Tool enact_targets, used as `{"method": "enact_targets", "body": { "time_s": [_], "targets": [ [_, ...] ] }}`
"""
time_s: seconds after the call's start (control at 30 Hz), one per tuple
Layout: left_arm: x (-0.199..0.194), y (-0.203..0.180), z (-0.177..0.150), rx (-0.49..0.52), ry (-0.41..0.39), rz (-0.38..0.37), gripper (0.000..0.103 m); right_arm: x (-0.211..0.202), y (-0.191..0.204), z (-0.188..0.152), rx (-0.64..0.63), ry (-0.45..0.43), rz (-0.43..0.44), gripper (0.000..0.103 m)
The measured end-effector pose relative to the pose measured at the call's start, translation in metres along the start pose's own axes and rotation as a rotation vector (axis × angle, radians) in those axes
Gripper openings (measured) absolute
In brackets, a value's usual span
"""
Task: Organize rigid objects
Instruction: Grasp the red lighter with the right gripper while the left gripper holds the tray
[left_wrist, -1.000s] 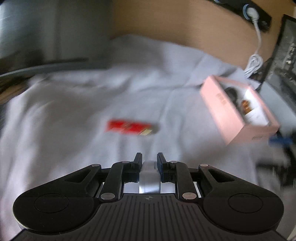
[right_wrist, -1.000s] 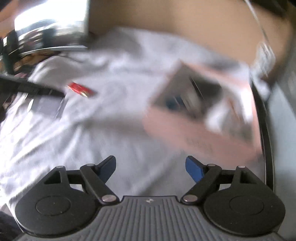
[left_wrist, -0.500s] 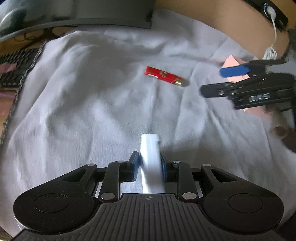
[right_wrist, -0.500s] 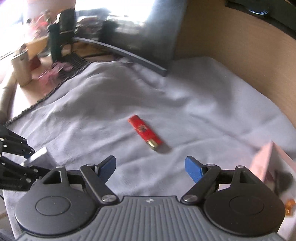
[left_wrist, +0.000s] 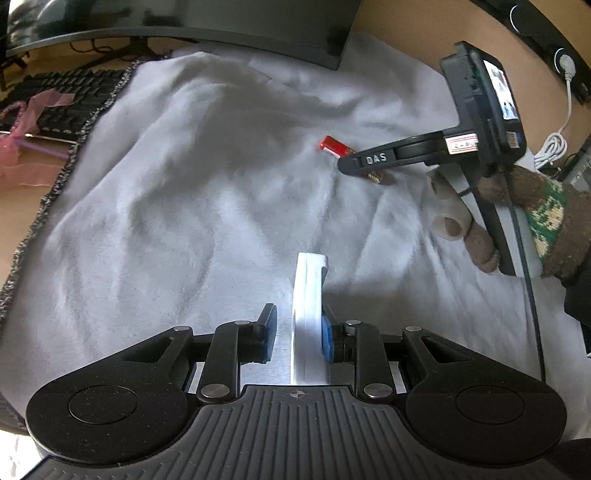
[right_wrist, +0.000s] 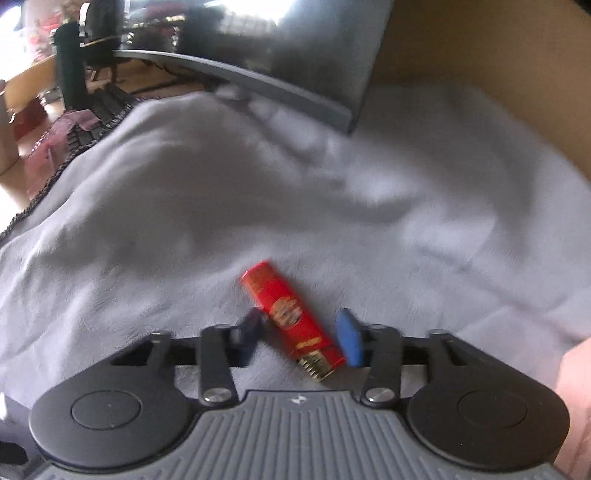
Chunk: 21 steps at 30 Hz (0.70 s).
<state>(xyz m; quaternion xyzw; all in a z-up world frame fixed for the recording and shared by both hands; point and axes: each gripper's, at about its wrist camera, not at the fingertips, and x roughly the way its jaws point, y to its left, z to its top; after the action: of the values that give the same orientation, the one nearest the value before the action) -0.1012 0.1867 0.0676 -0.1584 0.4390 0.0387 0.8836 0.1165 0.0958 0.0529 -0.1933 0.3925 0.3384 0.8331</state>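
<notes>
Jaws of the right gripper (right_wrist: 301, 338) are seen closing around the red lighter (right_wrist: 291, 317), which lies between them on the cloth; the pads are not yet pressed on it, though the right one looks almost against the lighter's lower end. Jaws of the left gripper (left_wrist: 298, 332) are set narrow about a white flat object (left_wrist: 308, 295): the right pad is against it, a gap shows at the left pad, so a firm pinch cannot be confirmed.

A pale grey fleece cloth (left_wrist: 184, 203) is spread over the table, with a dark monitor (left_wrist: 221, 26) behind it and a black keyboard (left_wrist: 62, 96) at its far left edge. From the left wrist view, the person's right hand (left_wrist: 517, 221), in a knitted sleeve, is seen carrying the right gripper's handle over the lighter.

The step in hand is judged to be the pick-up of the lighter. The lighter lies skewed across the jaw line, its brass end nearest the camera, so a slight roll of the wrist would be advised to bring the pads flat on its long sides. Closing should be finished before any lift, and the pads kept just clear of the soft cloth so that no fold is caught. The white object should be held level meanwhile.
</notes>
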Motion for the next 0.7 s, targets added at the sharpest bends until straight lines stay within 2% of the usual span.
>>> {"method": "enact_targets", "body": {
  "time_s": [0.07, 0.17, 0.23, 0.33, 0.43, 0.5, 0.6, 0.7],
  "targets": [
    [-0.002, 0.002, 0.000, -0.001, -0.007, -0.001, 0.027, -0.007, 0.000, -0.002, 0.027, 0.032, 0.071, 0.027],
    [-0.007, 0.008, 0.002, 0.011, -0.030, 0.044, 0.027, -0.019, 0.001, -0.011, 0.089, 0.094, 0.208, 0.026],
    [-0.012, 0.017, 0.004, 0.016, -0.051, 0.096, 0.027, -0.031, 0.004, -0.019, 0.100, 0.097, 0.254, 0.026],
    [-0.020, 0.033, 0.007, -0.006, -0.067, 0.110, 0.027, -0.050, 0.007, -0.031, 0.079, 0.063, 0.223, 0.027],
    [-0.026, 0.036, 0.004, 0.008, -0.051, 0.076, 0.027, -0.063, 0.010, -0.044, 0.029, 0.034, 0.163, 0.037],
    [-0.025, 0.031, -0.002, 0.017, -0.036, 0.069, 0.027, -0.065, 0.011, -0.048, 0.003, 0.027, 0.125, 0.043],
    [-0.021, 0.015, -0.010, 0.044, -0.030, 0.072, 0.027, -0.066, 0.011, -0.058, -0.020, 0.019, 0.084, 0.043],
    [-0.011, -0.005, -0.019, 0.117, -0.004, 0.097, 0.027, -0.066, 0.011, -0.066, -0.016, 0.022, 0.069, 0.043]
  ]
}}
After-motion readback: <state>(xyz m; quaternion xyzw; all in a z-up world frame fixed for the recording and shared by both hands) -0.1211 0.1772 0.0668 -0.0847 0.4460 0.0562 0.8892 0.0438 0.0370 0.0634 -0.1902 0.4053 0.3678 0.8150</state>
